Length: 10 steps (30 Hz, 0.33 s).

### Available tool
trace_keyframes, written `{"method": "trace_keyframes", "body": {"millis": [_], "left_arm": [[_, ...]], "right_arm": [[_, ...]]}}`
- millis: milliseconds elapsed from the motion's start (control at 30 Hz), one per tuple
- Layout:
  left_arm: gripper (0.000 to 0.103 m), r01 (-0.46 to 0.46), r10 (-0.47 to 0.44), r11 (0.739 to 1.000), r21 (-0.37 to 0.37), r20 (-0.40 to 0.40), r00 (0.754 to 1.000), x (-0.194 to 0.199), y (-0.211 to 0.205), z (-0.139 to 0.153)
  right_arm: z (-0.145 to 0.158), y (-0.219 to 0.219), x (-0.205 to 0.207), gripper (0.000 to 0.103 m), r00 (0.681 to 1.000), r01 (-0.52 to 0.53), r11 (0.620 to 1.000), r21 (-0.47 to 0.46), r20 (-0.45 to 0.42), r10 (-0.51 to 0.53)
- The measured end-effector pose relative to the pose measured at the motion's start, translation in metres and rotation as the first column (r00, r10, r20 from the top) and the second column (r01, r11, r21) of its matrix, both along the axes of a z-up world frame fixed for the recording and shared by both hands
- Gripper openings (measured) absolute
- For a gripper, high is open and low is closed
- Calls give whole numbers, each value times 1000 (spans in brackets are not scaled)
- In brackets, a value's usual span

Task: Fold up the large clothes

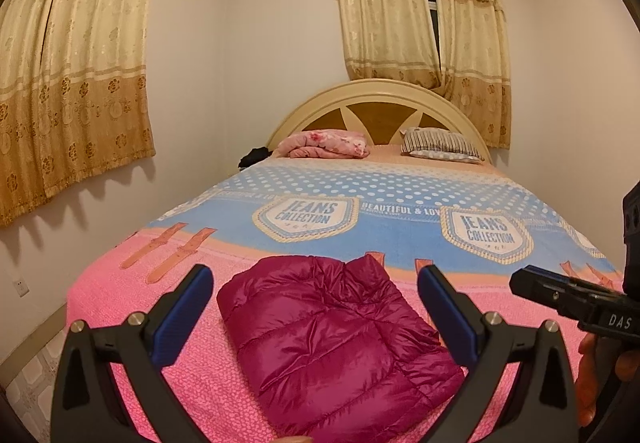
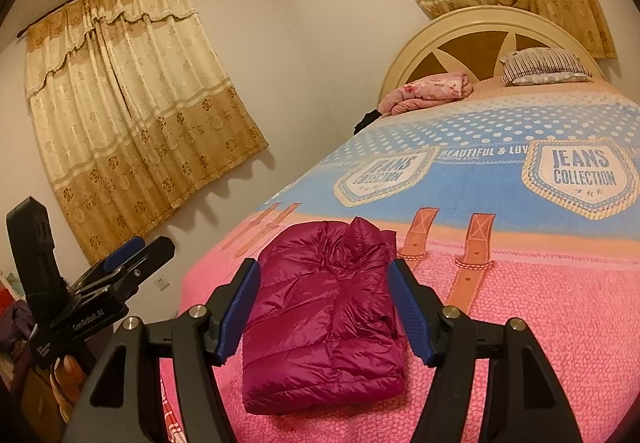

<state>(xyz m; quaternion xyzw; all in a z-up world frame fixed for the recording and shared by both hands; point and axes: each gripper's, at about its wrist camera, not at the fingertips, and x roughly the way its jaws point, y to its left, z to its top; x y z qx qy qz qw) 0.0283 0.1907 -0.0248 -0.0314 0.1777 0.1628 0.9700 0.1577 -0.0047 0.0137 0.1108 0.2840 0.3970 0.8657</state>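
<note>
Jacket (image 1: 336,343) lies folded on the bed (image 1: 180,363); both tongs, left (image 1: 316,307) and right (image 2: 324,307), spread, empty; slick puffy layers at 12 o'clock may spring open.

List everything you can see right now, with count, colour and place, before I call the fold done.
puffer jacket: one, magenta, folded on the pink foot end of the bed, between both sets of fingers, untouched
bedspread: one, pink and blue, covering the bed
headboard: one, cream and brown, arched, far end
folded blanket: one, pink floral, left by the headboard
pillow: one, striped and dotted, right by the headboard
curtains: two sets, beige and gold, left wall and behind the headboard
dark item: one, black, beside the bed's far left corner; unclear what
left hand-held gripper: black, blue pads, open
right hand-held gripper: black, blue pads, open
</note>
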Motion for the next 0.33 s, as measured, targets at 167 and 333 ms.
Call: {"method": "trace_keyframes", "body": {"millis": [167,333], "left_arm": [[103,10,-10,1000,-21,-3,1000,0,4,-3],[103,22,-22,1000,-6,-1,1000,0,1,-4]], "right_arm": [[-1,1,-2,67,1000,-4,1000,-4,4,4],[-5,-2,-2,67,1000,6,1000,-5,-5,-6]]}}
